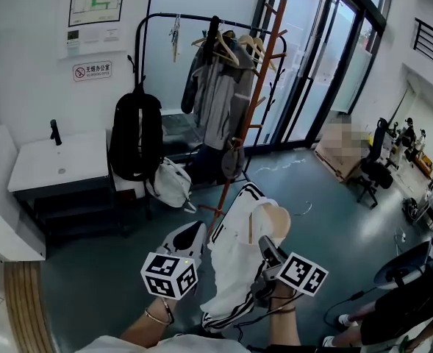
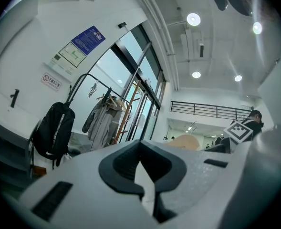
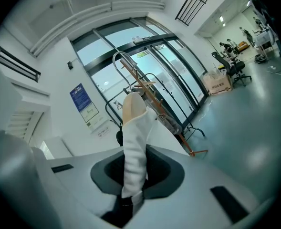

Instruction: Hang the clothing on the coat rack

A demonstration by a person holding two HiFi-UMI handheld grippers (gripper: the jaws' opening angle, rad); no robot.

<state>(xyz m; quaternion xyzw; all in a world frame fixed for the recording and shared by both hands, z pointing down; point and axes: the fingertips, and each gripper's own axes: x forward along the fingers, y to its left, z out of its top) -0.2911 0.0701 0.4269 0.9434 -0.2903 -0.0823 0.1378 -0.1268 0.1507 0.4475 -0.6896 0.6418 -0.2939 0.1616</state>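
One soft, light garment point(image 1: 234, 271) on a stiff hanger point(image 1: 278, 223), pinched by right tongs point(image 3: 130, 194); left tongs point(image 2: 147, 190) closed, empty; the hanger likely gives surer hold

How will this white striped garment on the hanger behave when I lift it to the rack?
Likely floppy: the white garment hangs in loose folds below its wooden hanger. Probably light, since the right gripper holds it by a pinch of bunched cloth. It may swing or slip off if tilted.
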